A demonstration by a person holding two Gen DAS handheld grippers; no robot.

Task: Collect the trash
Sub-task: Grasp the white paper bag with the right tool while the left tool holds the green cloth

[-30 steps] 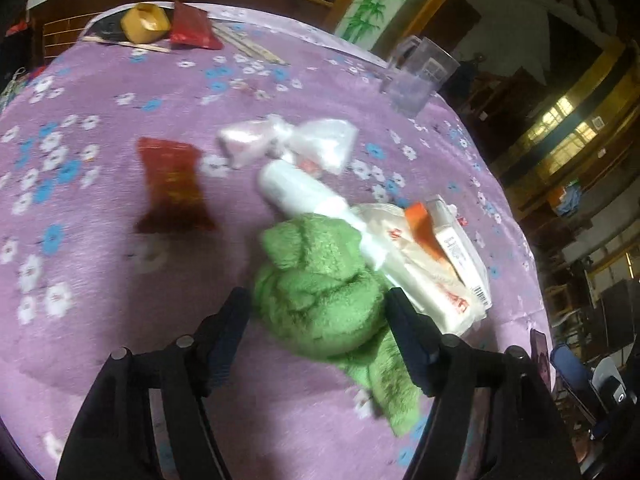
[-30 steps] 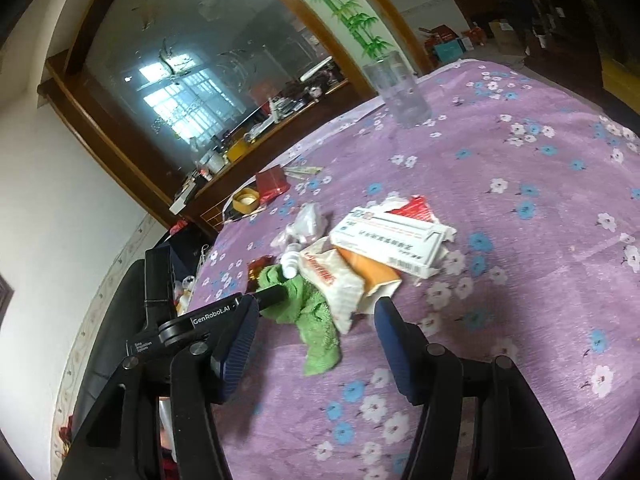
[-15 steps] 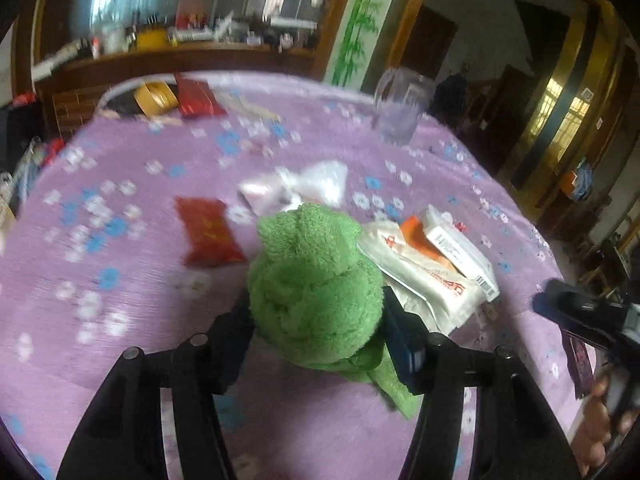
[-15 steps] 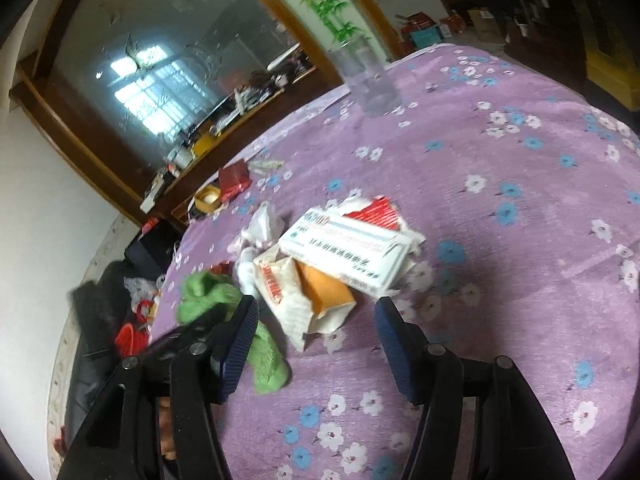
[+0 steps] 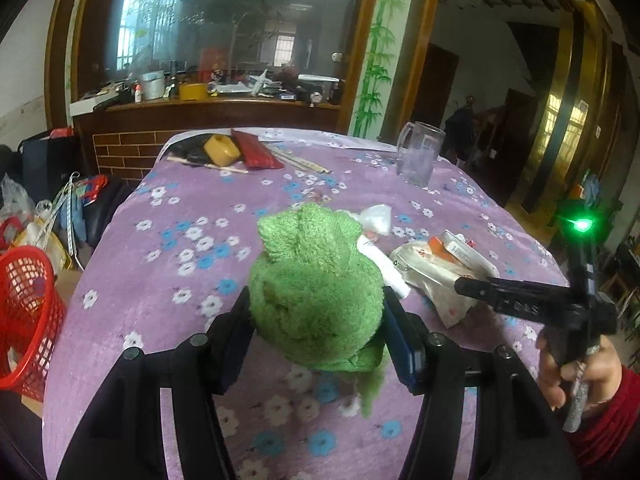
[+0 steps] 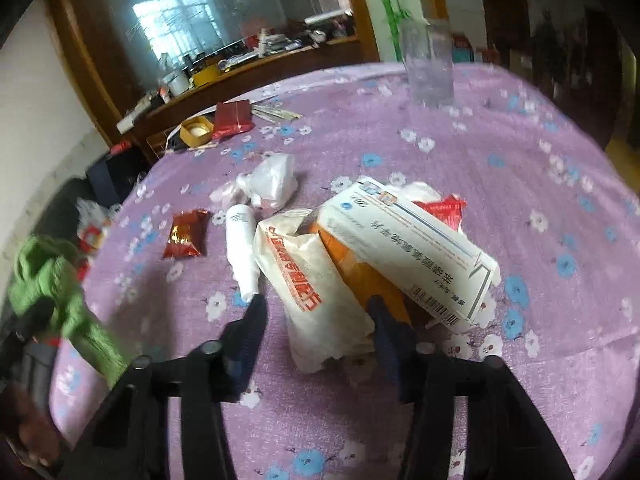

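My left gripper (image 5: 316, 316) is shut on a green cloth (image 5: 314, 292) and holds it above the purple flowered table (image 5: 168, 264). The cloth also shows at the left edge of the right wrist view (image 6: 48, 280). My right gripper (image 6: 316, 312) is open, its fingers on either side of a white paper bag with red print (image 6: 308, 280). Beside the bag lie an orange packet (image 6: 360, 276), a white medicine box (image 6: 408, 248), a white tube (image 6: 242, 248), a red snack wrapper (image 6: 186, 234) and crumpled clear plastic (image 6: 268, 182).
A red mesh basket (image 5: 26, 316) stands on the floor left of the table. A glass mug (image 5: 420, 154) stands at the far right. A yellow tape roll (image 5: 222, 150), a red pouch (image 5: 256, 154) and sticks lie at the far edge.
My left gripper has lifted the green cloth off the table and drawn back. My right gripper has moved in over the white paper bag.
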